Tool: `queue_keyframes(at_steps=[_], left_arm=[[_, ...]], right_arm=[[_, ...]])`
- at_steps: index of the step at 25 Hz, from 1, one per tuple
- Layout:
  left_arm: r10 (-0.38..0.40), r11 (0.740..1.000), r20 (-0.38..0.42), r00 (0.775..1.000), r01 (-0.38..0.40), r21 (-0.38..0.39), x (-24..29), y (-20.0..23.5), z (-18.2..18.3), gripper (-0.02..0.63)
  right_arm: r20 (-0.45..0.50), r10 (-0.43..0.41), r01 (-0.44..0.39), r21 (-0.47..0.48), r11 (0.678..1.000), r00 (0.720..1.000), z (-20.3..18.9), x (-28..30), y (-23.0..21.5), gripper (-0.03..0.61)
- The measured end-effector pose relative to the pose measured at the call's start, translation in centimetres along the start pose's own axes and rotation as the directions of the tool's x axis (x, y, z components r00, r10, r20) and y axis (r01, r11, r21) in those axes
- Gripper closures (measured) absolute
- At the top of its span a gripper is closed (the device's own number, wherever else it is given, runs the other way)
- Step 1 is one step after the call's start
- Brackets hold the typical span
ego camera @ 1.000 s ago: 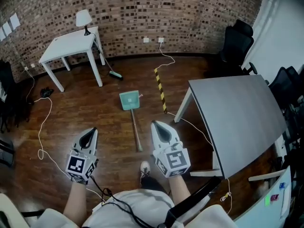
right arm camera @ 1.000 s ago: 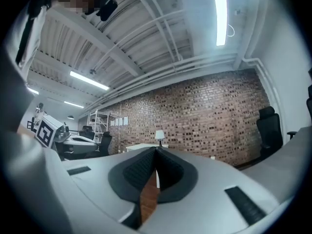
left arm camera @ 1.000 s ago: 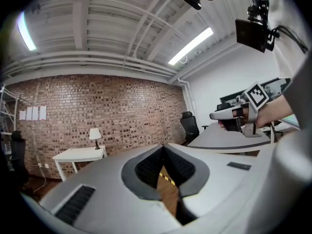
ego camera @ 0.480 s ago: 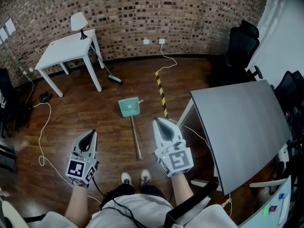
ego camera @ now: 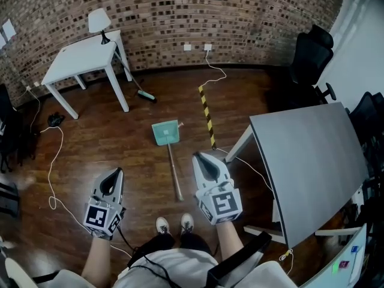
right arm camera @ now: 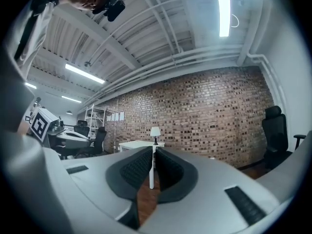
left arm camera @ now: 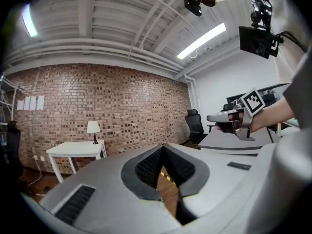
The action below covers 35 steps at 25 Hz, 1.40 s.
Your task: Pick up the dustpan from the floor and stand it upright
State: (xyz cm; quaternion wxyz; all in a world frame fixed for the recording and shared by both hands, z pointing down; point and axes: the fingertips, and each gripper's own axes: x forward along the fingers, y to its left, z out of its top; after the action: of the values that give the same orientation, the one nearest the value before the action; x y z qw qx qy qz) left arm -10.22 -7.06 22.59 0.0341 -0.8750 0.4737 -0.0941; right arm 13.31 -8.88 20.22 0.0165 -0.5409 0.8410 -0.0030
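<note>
Dustpan [ego camera: 165, 132] lies flat on the floor [ego camera: 120, 143], handle [ego camera: 174, 173] toward six o'clock. Left hand-held gripper [ego camera: 115, 172] is closed and empty. Right hand-held gripper [ego camera: 201, 157] is empty, its jaws just opened slightly.

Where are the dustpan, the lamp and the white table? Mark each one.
dustpan [ego camera: 165, 132]: head view, on the green pan.
lamp [ego camera: 98, 20]: head view, on the white shade.
white table [ego camera: 78, 57]: head view, on the bare tabletop.
</note>
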Motion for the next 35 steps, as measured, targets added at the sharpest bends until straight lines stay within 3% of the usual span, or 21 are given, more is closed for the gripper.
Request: queue_keyframes(at_steps=[8, 14, 17, 24, 29, 32, 35], left_arm=[[-0.066, 0.998, -0.077, 0.995, 0.067, 0.011, 1.5, 3.3, -5.6, 0.623], [-0.131, 0.991, -0.132, 0.983, 0.134, 0.014, 3.6, 3.9, -11.2, 0.623], [-0.128, 0.992, -0.163, 0.978, 0.125, -0.027, 4.0, 3.7, -14.5, 0.623], [-0.063, 0.978, -0.167, 0.984, 0.028, -0.204, 5.7, 3.2, -22.7, 0.624], [-0.064, 0.970, -0.211, 0.975, 0.011, -0.245, 7.7, 2.6, -28.5, 0.626], [-0.081, 0.964, -0.243, 0.967, 0.013, -0.267, 8.7, 1.6, -32.4, 0.624], [-0.103, 0.953, -0.276, 0.956, 0.015, -0.301, 9.7, -0.1, -36.7, 0.618]], right_arm=[[-0.097, -0.032, 0.037, 0.052, 0.998, 0.995, -7.6, 3.4, 0.3, 0.551], [-0.205, -0.064, 0.073, 0.037, 0.997, 0.977, -15.1, 3.7, -0.8, 0.551], [-0.248, -0.097, 0.112, 0.047, 0.993, 0.964, -18.5, 3.1, -1.2, 0.551], [-0.364, -0.082, 0.107, 0.049, 0.993, 0.928, -27.0, 3.3, 0.7, 0.549], [-0.413, -0.094, 0.125, 0.049, 0.991, 0.906, -32.6, 4.6, 1.9, 0.545], [-0.452, -0.085, 0.131, 0.073, 0.989, 0.888, -36.8, 4.6, 2.3, 0.476], [-0.496, -0.083, 0.140, 0.080, 0.987, 0.865, -41.5, 4.0, 1.9, 0.468]])
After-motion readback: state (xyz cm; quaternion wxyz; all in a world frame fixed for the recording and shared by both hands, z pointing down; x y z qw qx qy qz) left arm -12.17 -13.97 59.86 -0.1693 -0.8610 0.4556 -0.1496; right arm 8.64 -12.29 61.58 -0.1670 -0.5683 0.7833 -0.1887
